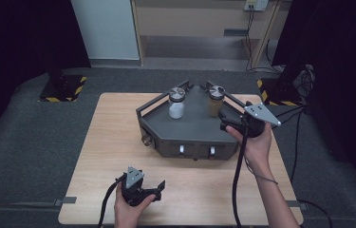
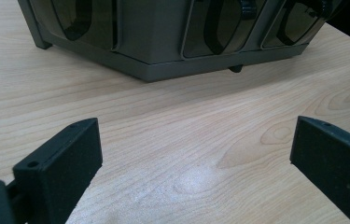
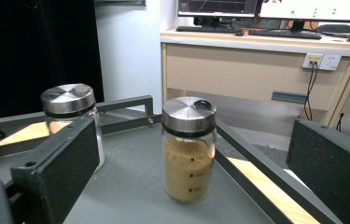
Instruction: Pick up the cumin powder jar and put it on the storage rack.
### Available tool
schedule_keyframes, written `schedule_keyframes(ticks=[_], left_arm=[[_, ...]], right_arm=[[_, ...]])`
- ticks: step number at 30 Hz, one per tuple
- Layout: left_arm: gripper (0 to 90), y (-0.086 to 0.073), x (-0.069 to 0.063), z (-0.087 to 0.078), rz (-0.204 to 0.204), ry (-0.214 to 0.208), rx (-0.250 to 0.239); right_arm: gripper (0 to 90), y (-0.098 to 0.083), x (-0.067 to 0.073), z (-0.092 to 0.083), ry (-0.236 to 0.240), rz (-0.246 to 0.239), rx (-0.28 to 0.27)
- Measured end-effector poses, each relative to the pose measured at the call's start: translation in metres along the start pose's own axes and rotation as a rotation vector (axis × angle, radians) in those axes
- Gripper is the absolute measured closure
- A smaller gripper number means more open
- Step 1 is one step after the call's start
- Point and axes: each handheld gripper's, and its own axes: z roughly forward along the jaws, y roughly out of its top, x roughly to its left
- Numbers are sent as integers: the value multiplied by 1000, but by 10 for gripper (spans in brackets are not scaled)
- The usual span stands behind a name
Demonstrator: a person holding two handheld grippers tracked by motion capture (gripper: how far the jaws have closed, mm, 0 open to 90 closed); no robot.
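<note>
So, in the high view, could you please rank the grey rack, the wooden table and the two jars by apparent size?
1. wooden table
2. grey rack
3. white-filled jar and brown-filled jar: these look alike, so I won't rank them.

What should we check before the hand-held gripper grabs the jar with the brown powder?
1. Right hand-held gripper open: ok, its jaws stand wide apart.
2. Lined up with the brown powder jar: ok, in the right gripper view the jar sits between the jaws, a little farther off.
3. Jar upright with its metal lid on: ok.
4. Room beside it: ok, the white powder jar stands apart on the grey rack.
5. Rack rail beside the jar clear of the jaw: cannot tell.
6. Left hand-held gripper out of the way: ok, it is open near the table's front edge.
</note>
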Motion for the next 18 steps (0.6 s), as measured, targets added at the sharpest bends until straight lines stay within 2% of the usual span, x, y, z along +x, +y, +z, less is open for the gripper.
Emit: schedule_keyframes(ticks=[9,13,18], left_arm=[[13,-1,-3,-2,8,23,-10],[13,-2,-5,-3,12,26,-14],[13,-2,-6,-3,16,25,-15]], right_arm=[[26,-8,-4,-44,-19,-1,-30],[26,-9,-4,-59,-35,-7,-36],[25,-10,-3,-73,-32,-10,-49]])
